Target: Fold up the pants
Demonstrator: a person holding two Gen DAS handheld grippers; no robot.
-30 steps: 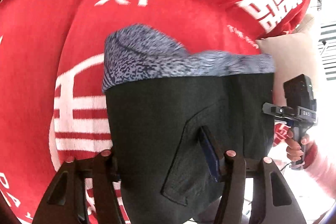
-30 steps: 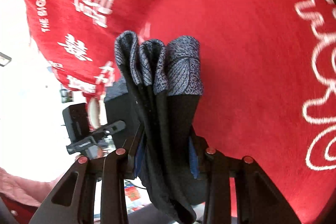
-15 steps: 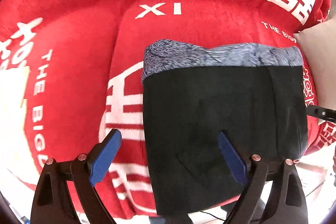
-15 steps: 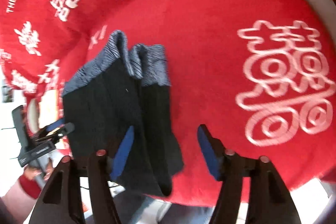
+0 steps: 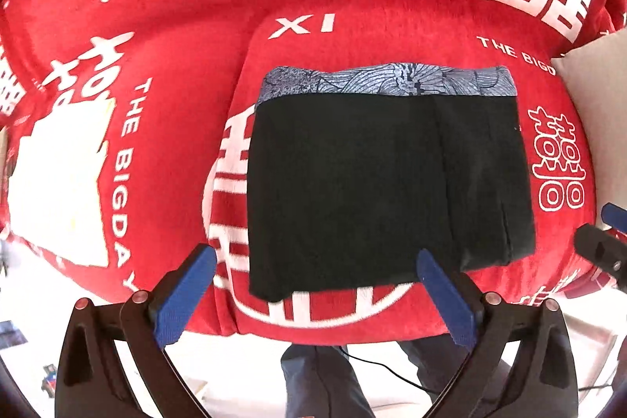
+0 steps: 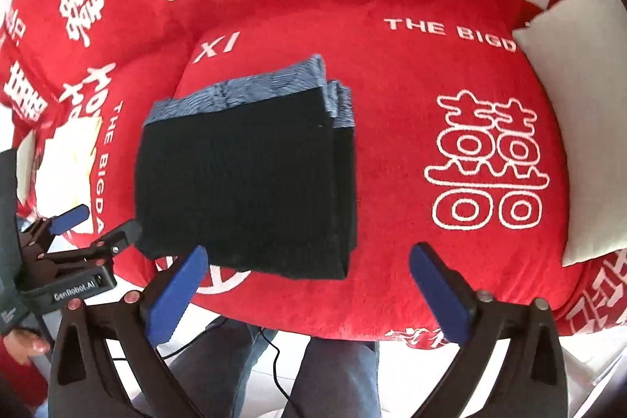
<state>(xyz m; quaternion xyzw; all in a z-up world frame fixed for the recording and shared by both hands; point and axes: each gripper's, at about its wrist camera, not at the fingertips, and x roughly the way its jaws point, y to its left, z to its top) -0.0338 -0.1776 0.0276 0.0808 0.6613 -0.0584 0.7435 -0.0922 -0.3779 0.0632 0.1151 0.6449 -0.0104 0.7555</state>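
We see the folded pants [image 5: 384, 183] lying flat on the sofa seat [image 5: 392, 42], out past the tips of our left claw [image 5: 315, 294]. Its two fingers stand one on each side of the pants' near edge, not touching. The waistband [image 5: 388, 83] is on the far side from the claw. Far off to the claw's left lies a flat paper-like thing [image 5: 58, 183]. A pillow [image 5: 595, 104] sits to the right. From our right claw [image 6: 307, 294], the pants [image 6: 243, 183] lie ahead and to the left, the pillow [image 6: 584, 128] to the right, and the left claw [image 6: 100, 230] sits at the pants' near left corner. A person's legs [image 6: 337, 375] are below the seat's front edge.
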